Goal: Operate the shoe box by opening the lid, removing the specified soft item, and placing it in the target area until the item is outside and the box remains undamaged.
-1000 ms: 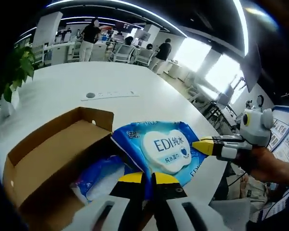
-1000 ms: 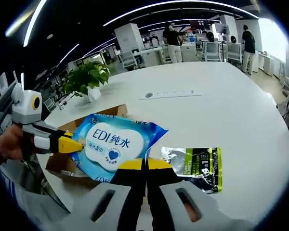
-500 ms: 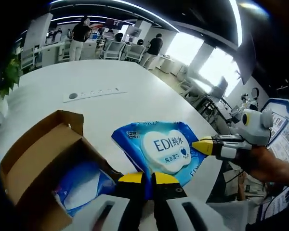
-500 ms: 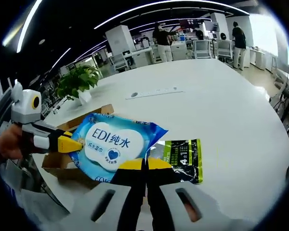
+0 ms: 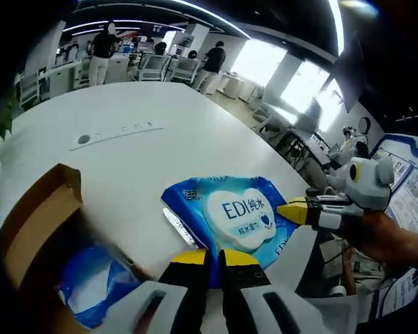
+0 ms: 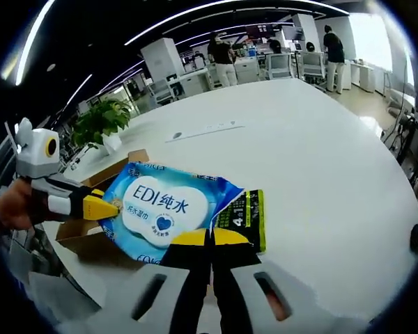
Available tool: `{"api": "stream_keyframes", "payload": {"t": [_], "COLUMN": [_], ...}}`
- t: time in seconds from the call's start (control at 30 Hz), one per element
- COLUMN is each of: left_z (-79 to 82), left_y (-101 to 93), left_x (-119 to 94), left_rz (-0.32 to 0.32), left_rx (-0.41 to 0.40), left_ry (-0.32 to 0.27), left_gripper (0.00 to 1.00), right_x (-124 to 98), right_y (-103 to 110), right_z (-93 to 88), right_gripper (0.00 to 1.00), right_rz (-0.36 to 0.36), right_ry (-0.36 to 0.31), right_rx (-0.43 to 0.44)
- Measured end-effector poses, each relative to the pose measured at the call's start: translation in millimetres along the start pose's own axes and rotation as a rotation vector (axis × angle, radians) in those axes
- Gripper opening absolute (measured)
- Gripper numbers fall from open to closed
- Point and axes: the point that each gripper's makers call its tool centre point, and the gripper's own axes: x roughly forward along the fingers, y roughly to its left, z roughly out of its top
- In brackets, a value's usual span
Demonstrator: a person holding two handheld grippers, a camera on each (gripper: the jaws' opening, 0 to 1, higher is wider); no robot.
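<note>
A blue wet-wipes pack (image 5: pixel 238 214) with a white "EDI" label hangs over the white table, held from two sides. My left gripper (image 5: pixel 213 259) is shut on its near edge. My right gripper (image 5: pixel 297 211), coming in from the right, is shut on the pack's opposite edge. In the right gripper view the same pack (image 6: pixel 160 206) sits between my right gripper (image 6: pixel 210 240) and the left gripper (image 6: pixel 103 207). The open cardboard shoe box (image 5: pixel 32 224) lies to the left, with a blue bag (image 5: pixel 89 289) inside it. The box (image 6: pixel 120 164) also peeks out behind the pack.
A green-and-black packet (image 6: pixel 248 217) lies flat on the table (image 6: pixel 313 160), partly under the pack. A socket strip (image 5: pixel 115 132) is set in the tabletop farther off. A potted plant (image 6: pixel 99 122) stands near the far edge. People and office chairs are in the background.
Both grippers have carried the wipes pack away from the box, which has slid towards the left edge of the left gripper view. The pack now overlaps the green-and-black packet. Both grips are unchanged.
</note>
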Motion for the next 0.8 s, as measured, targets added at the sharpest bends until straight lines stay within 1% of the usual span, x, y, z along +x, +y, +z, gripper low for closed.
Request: {"api": "stream_keyframes", "payload": {"t": [0.2,0.4,0.6,0.7,0.8], "left_z": [-1.5,-0.5,0.9,-0.6,-2.4], "left_y": [-5.1,-5.9,-1.4,3.5,6.3], "left_x": [10.8,15.2,18.8,22.7,26.0], "left_rz": [-0.001,0.011,0.034,0.052,0.063], "left_rx": [0.001,-0.016,-0.041,-0.078,-0.098], "left_ry": [0.012,0.009,0.002,-0.005,-0.006], "left_gripper": [0.05,0.05,0.05,0.05,0.05], "right_x": [-0.7,3.6,12.3,18.1,24.7], "right_y": [-11.9,-18.4,-20.3,-21.7,-23.1], "right_z": [-3.2,-1.1,2.5,3.4,3.9], "right_gripper": [0.0,0.0,0.0,0.0,0.0], "right_rz": [-0.005,0.002,0.016,0.023,0.029], "right_ry": [0.01,0.019,0.031,0.039,0.056], "right_rx": [0.007,0.004,-0.015,-0.014,-0.044]}}
